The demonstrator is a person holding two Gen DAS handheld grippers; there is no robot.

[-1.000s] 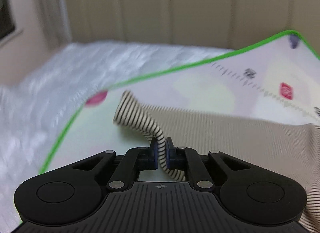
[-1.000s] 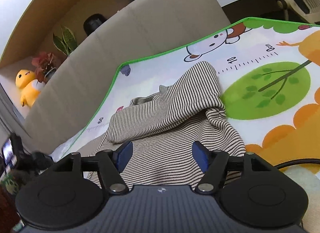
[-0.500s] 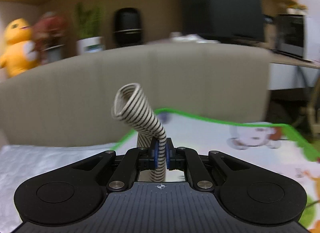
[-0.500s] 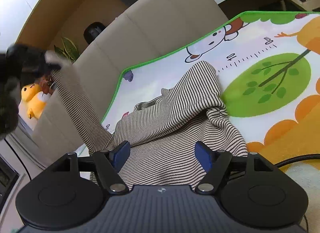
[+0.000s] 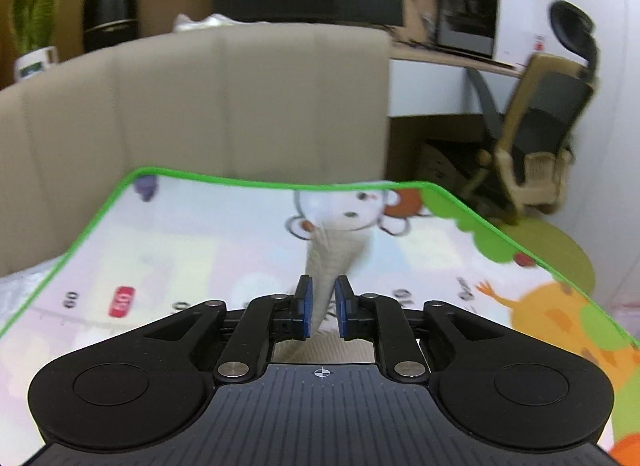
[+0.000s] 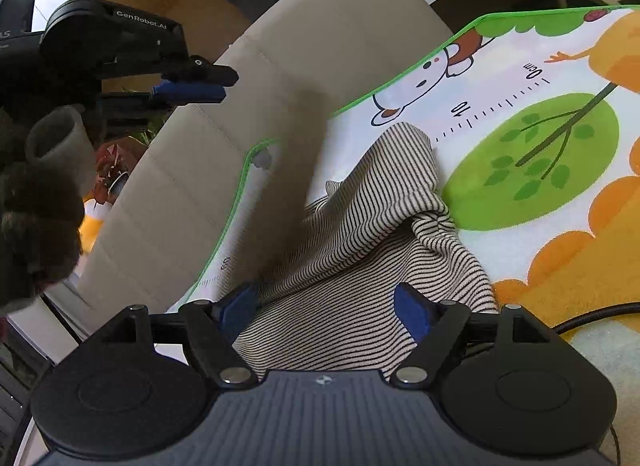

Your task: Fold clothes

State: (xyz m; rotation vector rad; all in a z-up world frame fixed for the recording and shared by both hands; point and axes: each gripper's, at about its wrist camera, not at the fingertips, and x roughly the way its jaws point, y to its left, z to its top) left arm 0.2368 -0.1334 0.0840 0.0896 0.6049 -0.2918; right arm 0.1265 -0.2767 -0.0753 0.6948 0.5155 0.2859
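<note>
A black-and-white striped garment lies bunched on the cartoon play mat. My left gripper is raised above the mat with its jaws slightly apart. The sleeve is a blur between and beyond the pads, slipping out of them. From the right wrist view the left gripper is high at the upper left, and the sleeve streaks down towards the pile. My right gripper stands wide open low over the garment's near part, holding nothing.
A beige sofa back rises behind the mat. An office chair and a desk stand to the right. A black cable lies on the mat's near right. A person's dark fuzzy sleeve is at the left edge.
The left gripper lifted the sleeve off the mat, swung right over it, and its jaws have now parted, with the sleeve coming loose. The right gripper stayed open and shifted little.
</note>
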